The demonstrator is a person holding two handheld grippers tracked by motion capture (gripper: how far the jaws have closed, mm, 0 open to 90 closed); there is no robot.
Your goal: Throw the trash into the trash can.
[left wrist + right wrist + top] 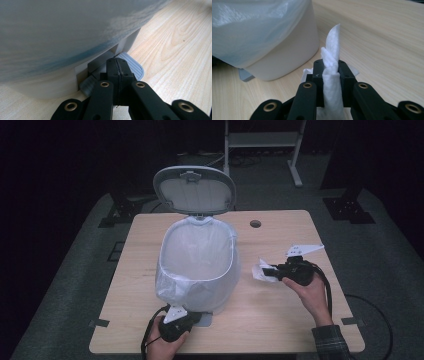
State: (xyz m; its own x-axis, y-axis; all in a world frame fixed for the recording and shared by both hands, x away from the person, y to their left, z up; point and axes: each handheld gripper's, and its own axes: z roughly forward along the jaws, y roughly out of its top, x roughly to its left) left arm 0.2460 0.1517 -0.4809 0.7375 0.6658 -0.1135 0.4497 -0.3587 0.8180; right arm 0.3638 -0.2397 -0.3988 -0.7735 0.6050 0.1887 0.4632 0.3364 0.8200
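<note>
Pinching tissue, right tool beside bin; left tool closed, on pedal; table edges well apart.

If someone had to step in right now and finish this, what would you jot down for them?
Left gripper: shut, pressing the bin's pedal; lid stands open.
Right gripper: shut on a crumpled white tissue, to the right of the bin.
Done: tissue gripped, lid up, bag liner in place.
Left: carry the tissue over the rim, drop it in, then probably release the pedal.
</note>
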